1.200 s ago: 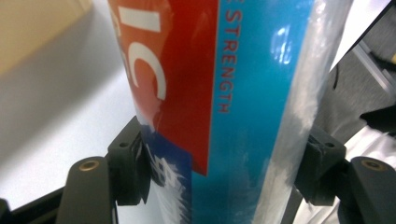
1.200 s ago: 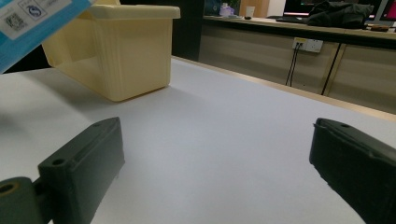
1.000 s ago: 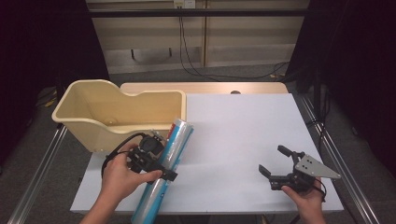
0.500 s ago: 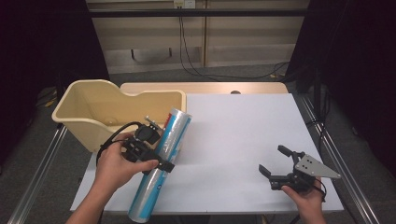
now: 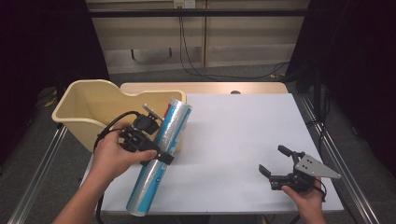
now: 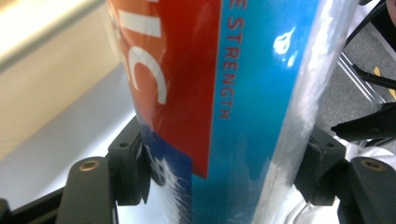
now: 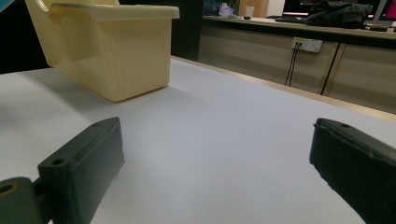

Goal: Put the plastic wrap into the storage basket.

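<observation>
A long silvery-blue foil roll [image 5: 159, 150] is raised off the white table, tilted with its far end beside the rim of the cream bin [image 5: 88, 109]. My left gripper [image 5: 150, 148] is shut on the roll near its middle. In the left gripper view the roll's red and blue label [image 6: 224, 93] sits squeezed between both black jaws. My right gripper [image 5: 275, 167] rests low at the table's front right, open with nothing between its jaws. In the right gripper view its gripper [image 7: 215, 172] faces the bin [image 7: 112, 51] across bare table.
The white table [image 5: 243, 130] has a wooden strip along its far edge. Metal rails [image 5: 336, 154] run along both sides. A counter with sockets and hanging cables [image 5: 187, 42] stands behind. A cable trails from the left gripper over the hand.
My left gripper has lifted the roll and carried it up and toward the bin, its far end now beside the bin's rim. The right gripper has stayed put.
</observation>
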### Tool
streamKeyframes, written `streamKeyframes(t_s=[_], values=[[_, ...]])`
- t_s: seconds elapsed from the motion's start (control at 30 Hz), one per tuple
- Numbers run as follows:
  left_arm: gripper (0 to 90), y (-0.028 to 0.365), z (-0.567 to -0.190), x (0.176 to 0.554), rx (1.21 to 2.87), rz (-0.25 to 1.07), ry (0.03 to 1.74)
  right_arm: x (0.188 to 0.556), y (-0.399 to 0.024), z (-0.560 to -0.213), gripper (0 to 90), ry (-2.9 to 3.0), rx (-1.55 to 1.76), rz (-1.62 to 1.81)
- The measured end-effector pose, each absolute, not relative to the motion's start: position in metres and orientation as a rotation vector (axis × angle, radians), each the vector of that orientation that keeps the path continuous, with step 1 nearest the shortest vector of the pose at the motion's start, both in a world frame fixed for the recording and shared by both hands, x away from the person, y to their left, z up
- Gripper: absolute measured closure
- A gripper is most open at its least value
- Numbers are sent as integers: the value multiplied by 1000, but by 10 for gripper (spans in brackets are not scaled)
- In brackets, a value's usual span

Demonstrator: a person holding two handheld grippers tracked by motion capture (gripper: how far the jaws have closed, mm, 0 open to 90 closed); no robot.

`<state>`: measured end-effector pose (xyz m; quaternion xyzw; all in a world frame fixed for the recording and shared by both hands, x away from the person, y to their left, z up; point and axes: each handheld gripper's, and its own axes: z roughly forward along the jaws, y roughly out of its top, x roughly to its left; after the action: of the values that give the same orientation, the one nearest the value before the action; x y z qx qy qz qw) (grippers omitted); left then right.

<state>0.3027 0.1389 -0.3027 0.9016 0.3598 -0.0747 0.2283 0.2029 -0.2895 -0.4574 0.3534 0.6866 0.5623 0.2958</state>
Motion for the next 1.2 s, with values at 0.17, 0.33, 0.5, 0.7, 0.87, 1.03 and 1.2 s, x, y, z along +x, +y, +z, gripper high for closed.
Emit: streamKeyframes(t_s=[0.17,0.33,0.5,0.7,0.87,1.03,1.2], values=[[322,139,-295,307,2480,-198,995,203,-290,-457,25,1826,939,1495],[322,140,-285,311,2476,-188,997,203,-290,-457,25,1825,938,1496],[322,141,-276,317,2478,-191,1005,203,-290,-457,26,1821,935,1495],[322,142,-266,322,2483,-183,1012,203,-291,-457,25,1823,936,1496],[322,144,-258,327,2479,-191,1022,203,-291,-457,25,1822,938,1497],[322,144,-252,330,2485,-181,1027,203,-291,-457,25,1821,938,1499],[322,145,-245,334,2480,-179,1030,203,-291,-457,25,1821,939,1500]])
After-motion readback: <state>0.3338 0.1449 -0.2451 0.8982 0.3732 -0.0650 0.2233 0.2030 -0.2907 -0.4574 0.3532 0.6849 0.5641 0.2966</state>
